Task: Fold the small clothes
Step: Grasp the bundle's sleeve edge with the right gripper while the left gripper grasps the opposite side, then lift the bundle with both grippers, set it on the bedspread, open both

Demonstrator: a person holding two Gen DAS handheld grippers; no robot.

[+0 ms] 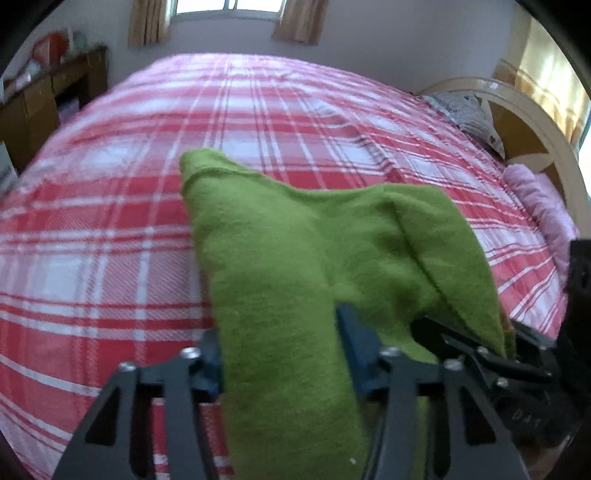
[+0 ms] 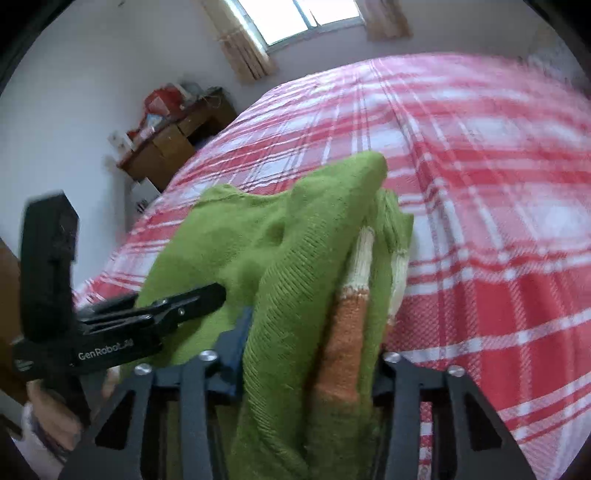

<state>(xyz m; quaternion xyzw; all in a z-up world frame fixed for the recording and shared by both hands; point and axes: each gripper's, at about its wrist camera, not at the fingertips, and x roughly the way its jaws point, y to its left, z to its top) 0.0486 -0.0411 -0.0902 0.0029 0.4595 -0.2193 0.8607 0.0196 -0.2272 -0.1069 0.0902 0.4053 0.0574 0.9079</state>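
A green knitted garment [image 1: 280, 240] with an orange and cream striped band [image 2: 347, 317] is bunched up above a red and white plaid bed cover [image 1: 110, 221]. My left gripper [image 1: 280, 350] is shut on one thick fold of it, and the cloth fills the gap between the blue pads [image 1: 356, 343]. My right gripper [image 2: 310, 354] is shut on another fold of the green garment [image 2: 295, 229]. The two grippers are close together, side by side. The right gripper [image 1: 480, 347] shows at the lower right of the left wrist view, and the left gripper [image 2: 192, 299] shows at the left of the right wrist view.
The plaid bed cover [image 2: 498, 221] stretches far ahead. A wooden dresser [image 1: 44, 99] with clutter stands by the far wall under a curtained window [image 2: 303, 18]. A curved headboard [image 1: 517, 122], a grey pillow [image 1: 465, 110] and a pink pillow [image 1: 543, 206] are on the right. A hand [image 2: 48, 413] holds the left gripper.
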